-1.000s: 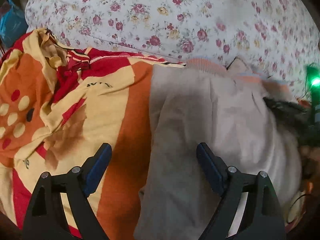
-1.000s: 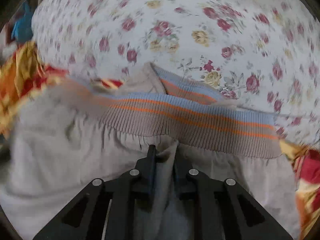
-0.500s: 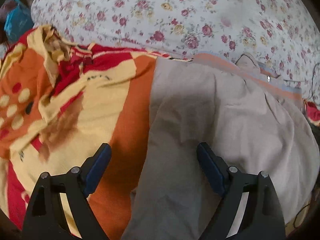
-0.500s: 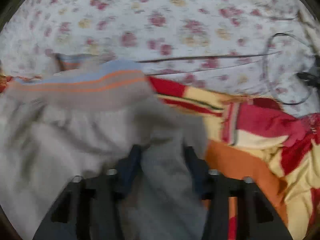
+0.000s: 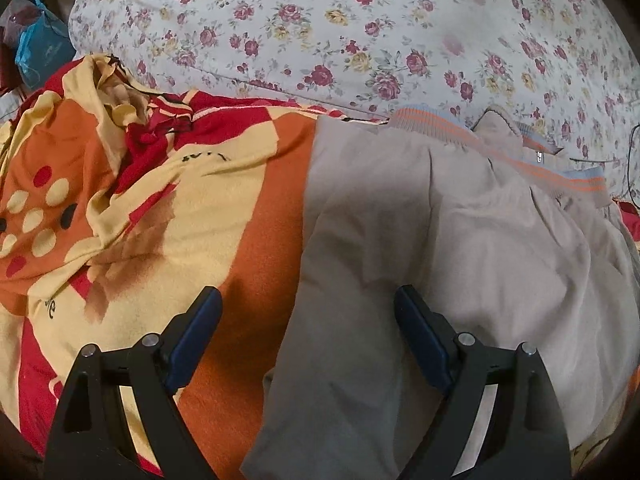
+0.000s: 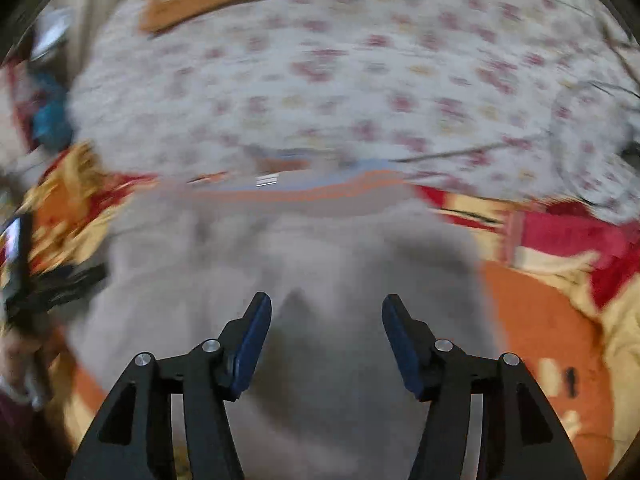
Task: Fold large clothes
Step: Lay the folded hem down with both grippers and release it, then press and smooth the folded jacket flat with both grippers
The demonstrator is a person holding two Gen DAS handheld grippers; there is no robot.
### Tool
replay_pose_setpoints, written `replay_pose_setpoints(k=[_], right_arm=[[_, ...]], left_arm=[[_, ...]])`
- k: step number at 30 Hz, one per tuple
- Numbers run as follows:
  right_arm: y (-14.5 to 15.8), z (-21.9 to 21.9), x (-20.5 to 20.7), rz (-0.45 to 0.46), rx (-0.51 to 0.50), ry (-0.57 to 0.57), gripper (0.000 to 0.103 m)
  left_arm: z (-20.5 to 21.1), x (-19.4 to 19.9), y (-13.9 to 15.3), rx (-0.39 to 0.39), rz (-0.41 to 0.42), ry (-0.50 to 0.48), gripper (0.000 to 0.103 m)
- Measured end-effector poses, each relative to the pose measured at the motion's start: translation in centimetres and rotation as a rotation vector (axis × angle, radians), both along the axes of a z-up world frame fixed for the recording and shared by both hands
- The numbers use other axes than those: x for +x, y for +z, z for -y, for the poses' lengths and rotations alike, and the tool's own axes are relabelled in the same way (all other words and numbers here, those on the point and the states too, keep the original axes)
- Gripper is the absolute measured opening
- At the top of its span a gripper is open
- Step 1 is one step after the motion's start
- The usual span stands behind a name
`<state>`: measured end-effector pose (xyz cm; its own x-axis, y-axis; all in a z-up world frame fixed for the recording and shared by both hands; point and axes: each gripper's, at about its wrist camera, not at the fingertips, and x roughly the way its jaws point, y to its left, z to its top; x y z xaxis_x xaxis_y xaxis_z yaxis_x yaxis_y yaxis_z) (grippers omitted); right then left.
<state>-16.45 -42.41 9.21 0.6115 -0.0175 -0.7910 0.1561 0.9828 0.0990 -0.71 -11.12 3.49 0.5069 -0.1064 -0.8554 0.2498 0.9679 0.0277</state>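
Blanket (image 5: 208, 184) lettering illegible; beige garment (image 5: 460, 248) unlabelled.

The dark lettering on the orange-yellow blanket (image 5: 208, 158) is not legible.

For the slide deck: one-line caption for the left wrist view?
Open left gripper poised over the edge of beige trousers lying on an orange-and-red blanket.

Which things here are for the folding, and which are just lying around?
For the folding:
beige garment with striped ribbed band
left gripper, open
right gripper, open

Just lying around:
orange, red and yellow blanket
flowery sheet
blue bag
black cable
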Motion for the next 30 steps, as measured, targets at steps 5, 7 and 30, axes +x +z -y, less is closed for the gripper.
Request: replay_pose_setpoints(k=[5, 7, 30], right_arm=[[-2.5, -5.1, 0.8, -0.044, -0.022, 0.152, 0.056], [-4.8, -4.9, 1.4, -0.137, -0.117, 0.151, 0.056], [-4.7, -4.4, 6.4, -0.146, -0.107, -0.006, 0.059]], left_arm=[[0.0, -0.2, -0.1, 0.003, 0.007, -0.004, 0.089], [-0.1, -0.3, -0.3, -0.004, -0.001, -0.007, 0.089], [1.5, -2.9, 1.6, 0.041, 0.058, -0.067, 0.089]])
